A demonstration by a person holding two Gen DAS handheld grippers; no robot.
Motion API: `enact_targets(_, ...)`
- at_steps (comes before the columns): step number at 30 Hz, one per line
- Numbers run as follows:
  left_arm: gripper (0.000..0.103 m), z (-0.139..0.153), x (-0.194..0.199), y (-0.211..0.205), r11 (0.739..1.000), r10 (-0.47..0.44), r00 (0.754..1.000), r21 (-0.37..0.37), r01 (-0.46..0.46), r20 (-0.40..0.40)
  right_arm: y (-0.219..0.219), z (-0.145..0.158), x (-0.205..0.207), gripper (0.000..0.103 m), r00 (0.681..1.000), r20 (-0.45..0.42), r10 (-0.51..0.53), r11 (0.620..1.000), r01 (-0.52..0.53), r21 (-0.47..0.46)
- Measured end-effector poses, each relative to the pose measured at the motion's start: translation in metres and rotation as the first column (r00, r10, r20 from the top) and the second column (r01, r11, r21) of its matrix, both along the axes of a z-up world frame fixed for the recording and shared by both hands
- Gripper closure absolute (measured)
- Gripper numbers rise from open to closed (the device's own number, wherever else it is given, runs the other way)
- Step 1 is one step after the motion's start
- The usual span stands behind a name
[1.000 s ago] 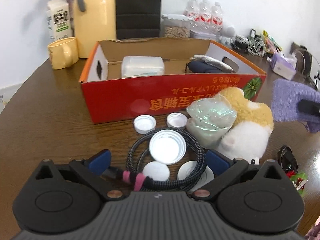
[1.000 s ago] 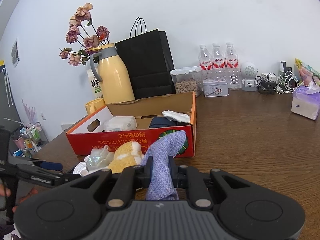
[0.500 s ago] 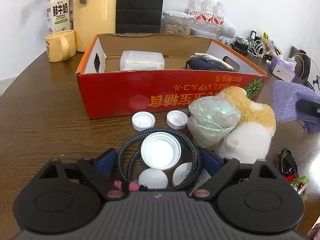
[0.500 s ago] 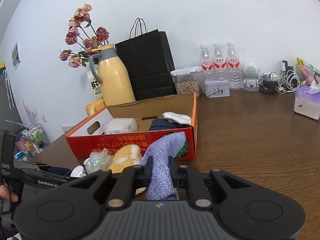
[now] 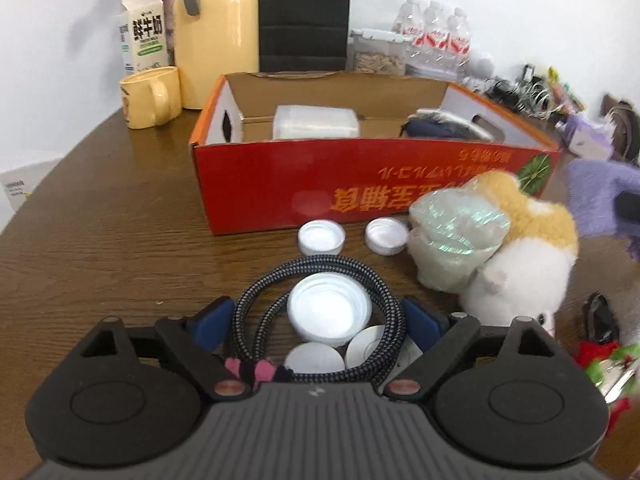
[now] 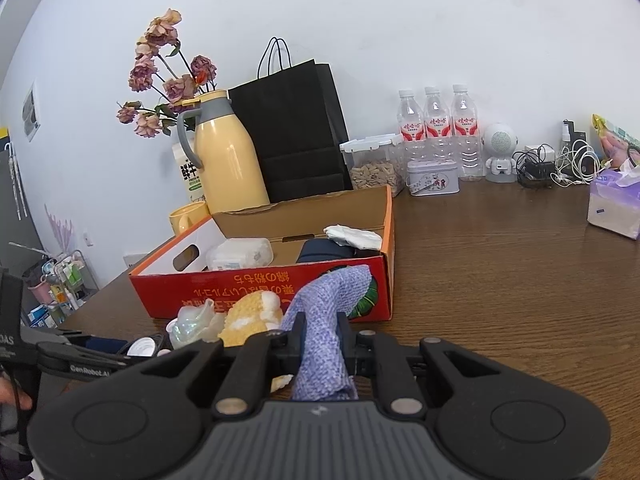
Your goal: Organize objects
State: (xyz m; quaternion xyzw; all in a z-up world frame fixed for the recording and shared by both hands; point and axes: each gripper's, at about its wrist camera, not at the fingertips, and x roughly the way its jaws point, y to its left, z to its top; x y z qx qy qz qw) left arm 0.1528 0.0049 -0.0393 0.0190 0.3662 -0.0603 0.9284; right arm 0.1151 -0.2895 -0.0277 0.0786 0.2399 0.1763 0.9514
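My left gripper (image 5: 316, 316) hangs low over a coiled black-and-white braided cable (image 5: 384, 292) on the wooden table. Its blue pads (image 5: 212, 320) flank the coil. The jaws are opening and do not squeeze the cable. Inside the coil lie a large white lid (image 5: 328, 312) and smaller ones. Two small white caps (image 5: 321, 237) sit before the red cardboard box (image 5: 360, 184). Beside them are a yellow-and-white plush toy (image 5: 524, 276) and crinkled iridescent wrap (image 5: 456, 236). My right gripper (image 6: 322, 332) is shut on a purple knitted cloth (image 6: 328, 320) near the box's (image 6: 256, 288) right corner.
The box holds a white plastic container (image 5: 316, 122) and a dark pouch (image 5: 432, 130). Behind it stand a yellow mug (image 5: 150, 96), a yellow jug (image 5: 216, 32), a milk carton (image 5: 144, 32), a black paper bag (image 6: 292, 136) and water bottles (image 6: 436, 128). A tissue pack (image 6: 612, 208) lies at the right.
The left gripper's pads drew in closer to the cable coil, and its view tipped up a little. The right gripper and its purple cloth have stayed put.
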Motion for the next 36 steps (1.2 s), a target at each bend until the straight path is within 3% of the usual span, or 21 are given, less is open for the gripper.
enact_targets(1, 0.002, 0.0, 0.0, -0.001, 1.0, 0.002, 1.0, 0.015, -0.002, -0.004, 0.0, 0.0, 0.0, 0.091, 1.0, 0.0, 0.0, 1.0, 0.0, 0.0)
enact_targets(4, 0.0, 0.003, -0.006, 0.005, 1.0, -0.018, 1.0, -0.013, 0.018, 0.003, 0.0, 0.0, -0.001, 0.091, 1.0, -0.001, -0.001, 1.0, 0.001, -0.001)
enact_targets(10, 0.0, 0.007, -0.019, 0.013, 1.0, -0.015, 1.0, 0.01, 0.015, 0.017, 0.0, -0.001, 0.0, 0.091, 1.0, -0.003, -0.005, 1.0, 0.005, 0.001)
enact_targets(18, 0.0, 0.029, -0.039, 0.01, 1.0, -0.014, 0.995, -0.015, 0.016, 0.096, 0.0, -0.001, -0.002, 0.091, 1.0, 0.006, 0.0, 1.0, 0.0, 0.006)
enact_targets(25, 0.0, 0.046, -0.064, -0.027, 0.994, -0.088, 0.987, -0.053, 0.096, 0.135, 0.002, 0.002, -0.012, 0.091, 0.999, 0.029, 0.015, 1.0, -0.016, 0.022)
enact_targets(36, 0.0, 0.041, -0.093, -0.092, 0.98, -0.18, 0.978, -0.064, 0.187, 0.111, -0.005, 0.004, -0.038, 0.093, 0.997, 0.078, 0.029, 0.997, -0.034, 0.064)
